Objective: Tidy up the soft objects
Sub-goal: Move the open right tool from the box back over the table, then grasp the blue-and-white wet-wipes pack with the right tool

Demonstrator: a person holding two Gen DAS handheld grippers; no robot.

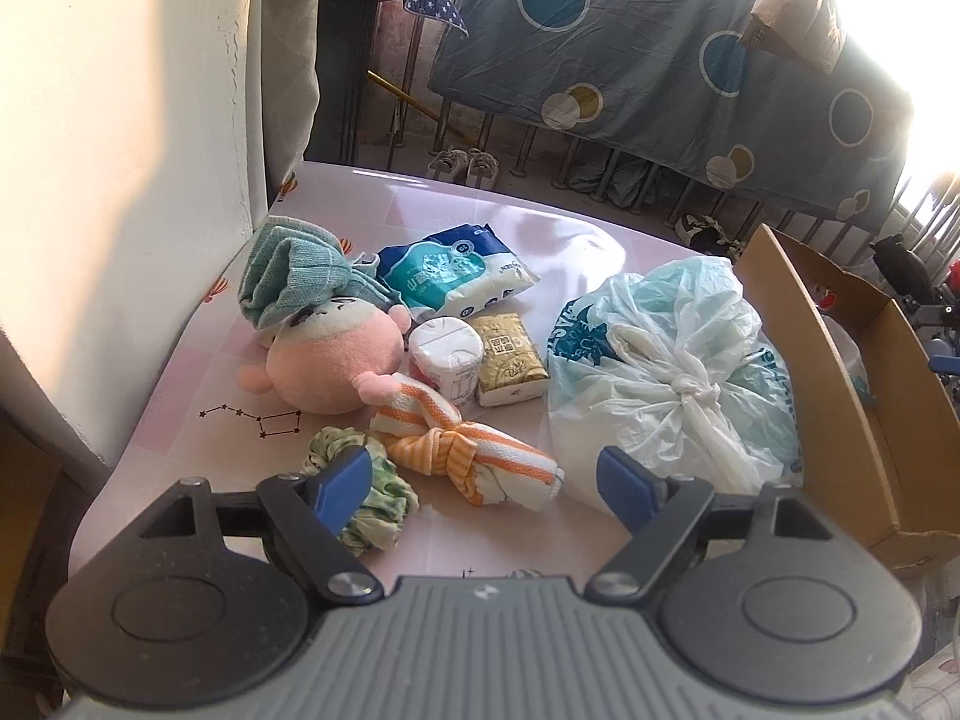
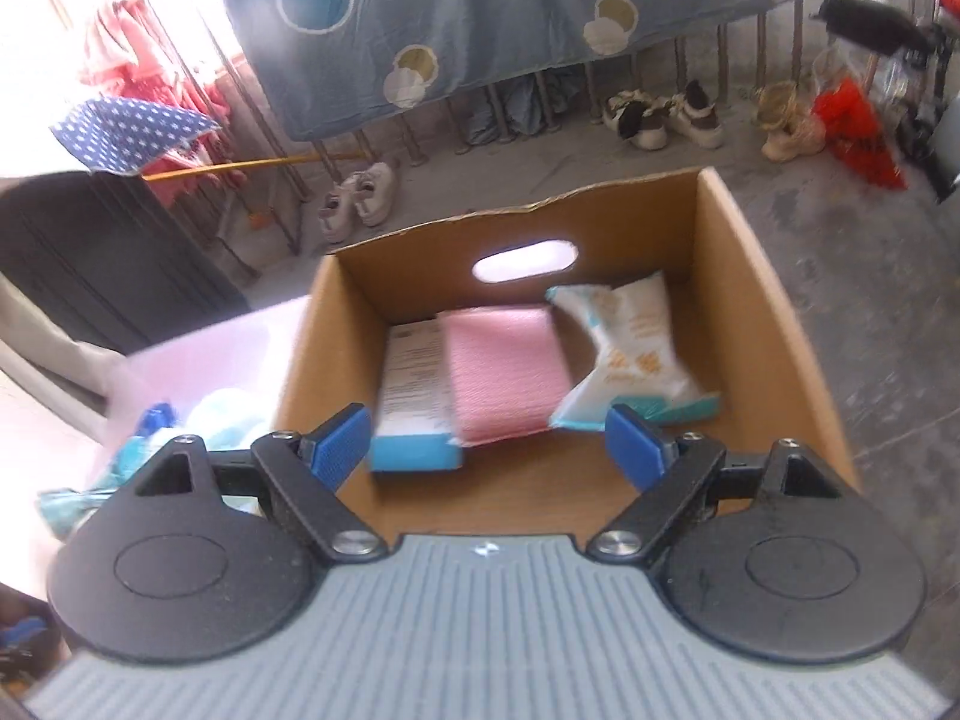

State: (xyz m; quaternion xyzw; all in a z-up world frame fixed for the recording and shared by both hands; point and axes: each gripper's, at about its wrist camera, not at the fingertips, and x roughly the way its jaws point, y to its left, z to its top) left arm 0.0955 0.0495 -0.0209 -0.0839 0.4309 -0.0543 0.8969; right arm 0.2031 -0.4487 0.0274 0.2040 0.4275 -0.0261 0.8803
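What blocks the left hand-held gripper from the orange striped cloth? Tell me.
Nothing visible. The left hand-held gripper is open, and the orange striped cloth lies on the table just beyond its fingertips. The green scrunchie sits by the left finger, off to one side.

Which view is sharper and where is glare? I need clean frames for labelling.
Left wrist view: sharp on the plush toy, sun glare blows out the upper right corner. Right wrist view: motion-blurred across the cardboard box, overexposed at upper left.
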